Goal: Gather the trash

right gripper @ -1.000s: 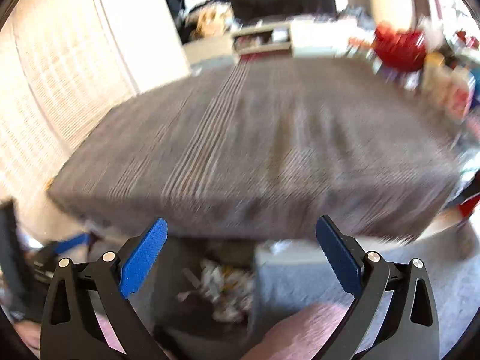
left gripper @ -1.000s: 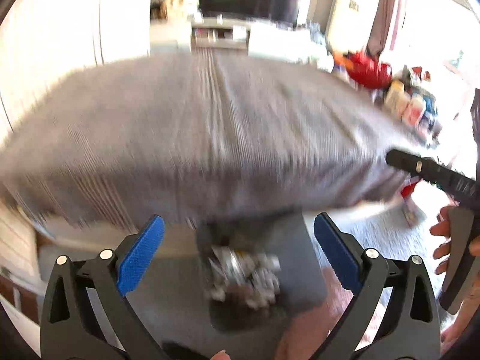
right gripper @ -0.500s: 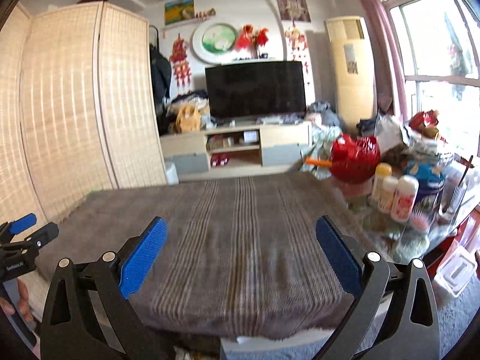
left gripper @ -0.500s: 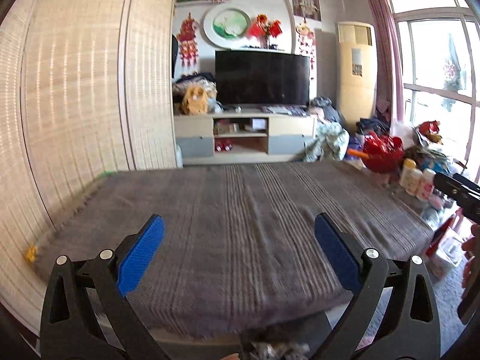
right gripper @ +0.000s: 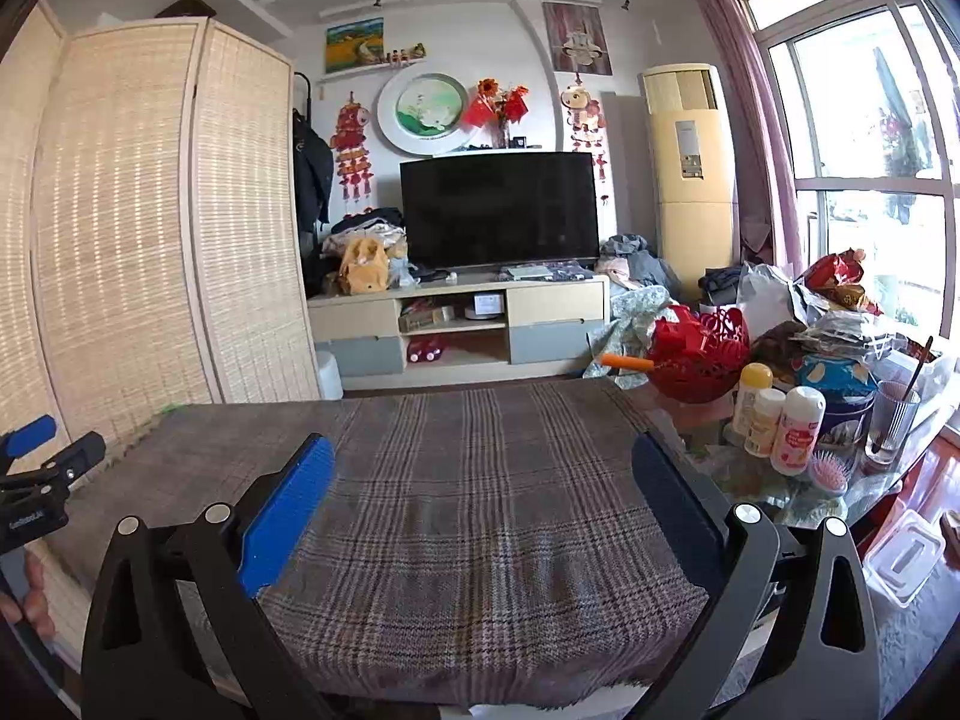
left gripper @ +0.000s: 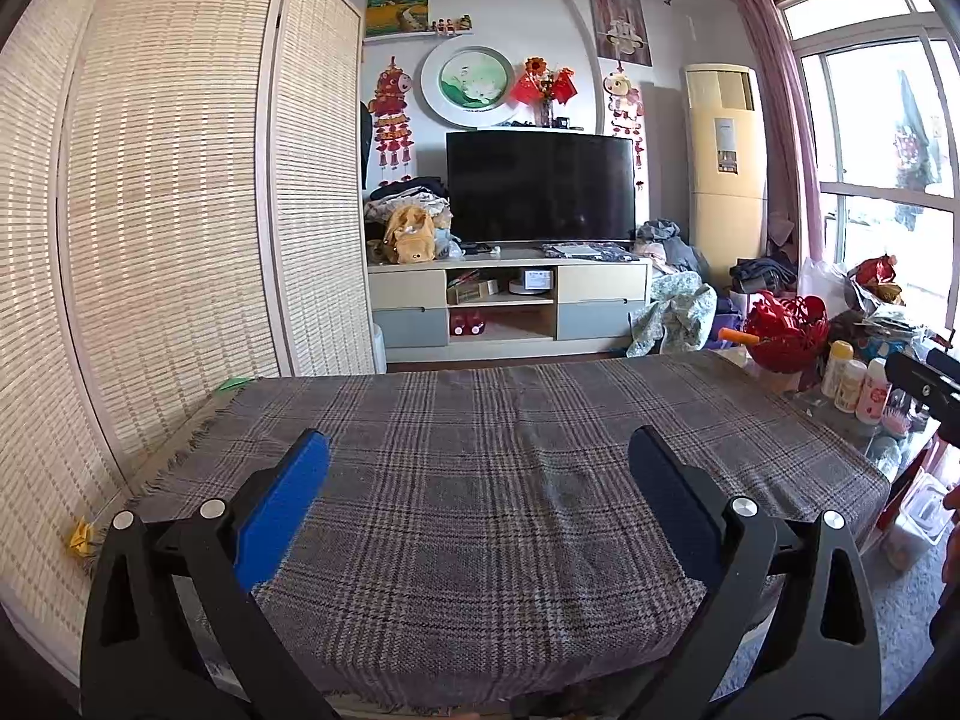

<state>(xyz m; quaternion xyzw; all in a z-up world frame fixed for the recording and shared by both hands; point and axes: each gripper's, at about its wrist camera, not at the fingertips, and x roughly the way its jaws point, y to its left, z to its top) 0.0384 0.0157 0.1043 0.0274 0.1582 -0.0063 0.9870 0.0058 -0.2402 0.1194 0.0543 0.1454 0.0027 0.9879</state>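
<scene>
My left gripper (left gripper: pixel 480 480) is open above the near edge of a table under a brown plaid cloth (left gripper: pixel 480 432), with nothing between its blue pads (left gripper: pixel 282 498). My right gripper (right gripper: pixel 483 486) is open too, level over the same cloth (right gripper: pixel 468 480) and holding nothing. No trash lies on the cloth in either view. The bin seen earlier below the table edge is out of sight. The right gripper's tip (left gripper: pixel 924 384) shows at the right edge of the left wrist view, and the left gripper (right gripper: pixel 36 468) shows at the left edge of the right wrist view.
Right of the cloth stand a red basket (right gripper: pixel 699 351), several bottles (right gripper: pixel 780 426), a glass (right gripper: pixel 891 420), a pink hairbrush (right gripper: pixel 828 474) and piled bags. A bamboo screen (left gripper: pixel 168 210) stands at the left. A TV (left gripper: pixel 540 186) on its cabinet is beyond. A clear box (right gripper: pixel 906 552) sits on the floor.
Both grippers have tilted up from the bin of crumpled trash below the table edge to face level across the table. The blur has cleared. Both stayed open.
</scene>
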